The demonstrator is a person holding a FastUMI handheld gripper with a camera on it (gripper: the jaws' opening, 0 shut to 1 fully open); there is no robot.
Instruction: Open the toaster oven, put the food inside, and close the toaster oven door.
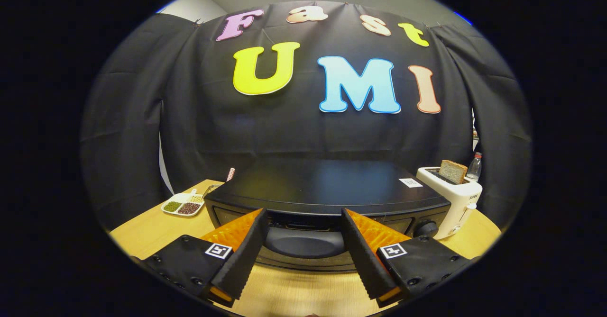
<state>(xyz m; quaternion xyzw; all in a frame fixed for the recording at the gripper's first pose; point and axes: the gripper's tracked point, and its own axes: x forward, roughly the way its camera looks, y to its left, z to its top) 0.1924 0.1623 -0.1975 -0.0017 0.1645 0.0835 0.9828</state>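
A black toaster oven point(327, 184) stands on the wooden table point(142, 231) right in front of me, its door shut. The door's rounded black handle point(303, 241) sits at the top of the door, in the gap between my two fingers. My gripper point(303, 215) is open, one finger on each side of the handle, and neither visibly presses on it. I see the oven's flat top from slightly above. A knob point(425, 228) shows at the oven's right front. No food item is between the fingers.
A white pop-up toaster point(453, 198) with a slice of bread point(453, 171) in its slot stands right of the oven, a bottle point(474, 166) behind it. Left of the oven lies a white divided dish point(182, 205) of beans. Black cloth walls the booth behind.
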